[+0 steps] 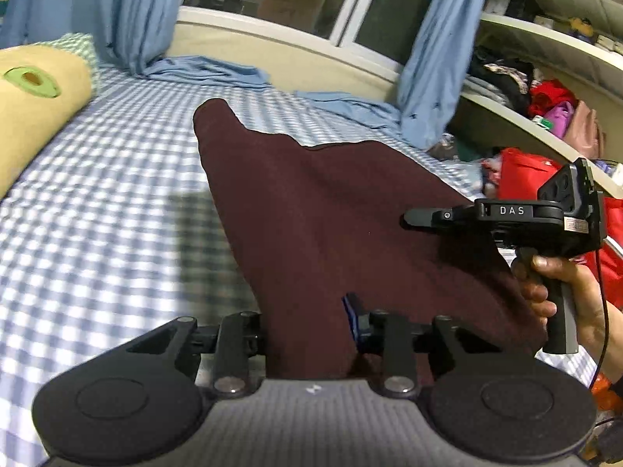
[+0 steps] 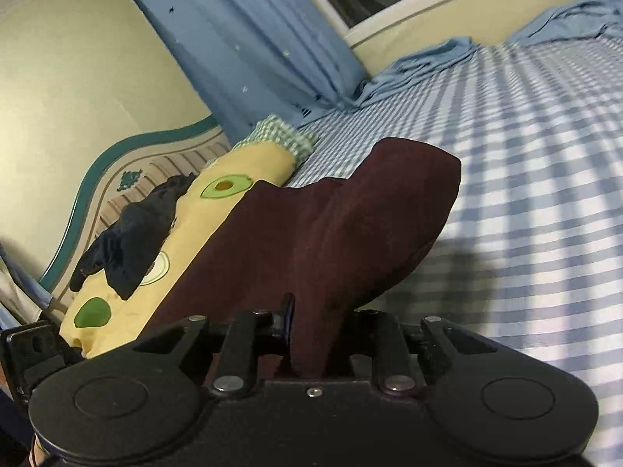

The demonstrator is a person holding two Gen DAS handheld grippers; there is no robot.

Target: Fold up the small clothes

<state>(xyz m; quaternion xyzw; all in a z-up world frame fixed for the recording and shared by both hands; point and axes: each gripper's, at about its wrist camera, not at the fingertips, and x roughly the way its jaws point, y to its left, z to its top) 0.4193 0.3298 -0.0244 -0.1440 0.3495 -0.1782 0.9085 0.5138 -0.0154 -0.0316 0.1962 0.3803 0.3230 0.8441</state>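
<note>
A maroon garment (image 1: pixel 311 202) hangs lifted over the blue-and-white checked bed sheet (image 1: pixel 97 194). In the left wrist view my left gripper (image 1: pixel 307 323) is shut on its near edge, with cloth bunched between the jaws. My right gripper (image 1: pixel 412 216), held by a hand (image 1: pixel 545 284), pinches the garment's right edge. In the right wrist view the same maroon garment (image 2: pixel 331 225) rises from my right gripper (image 2: pixel 315 330), which is shut on a fold of it. The far end of the cloth droops toward the sheet (image 2: pixel 525 194). A black part of the left gripper's body shows at the lower left edge.
A yellow avocado-print pillow (image 1: pixel 35 89) (image 2: pixel 233 179) lies at the head of the bed with a dark navy garment (image 2: pixel 128 241) on it. Blue curtains (image 1: pixel 128 11) hang at the window. Shelves (image 1: pixel 545 105) with clothes and a red bag (image 1: pixel 521 171) stand to the right.
</note>
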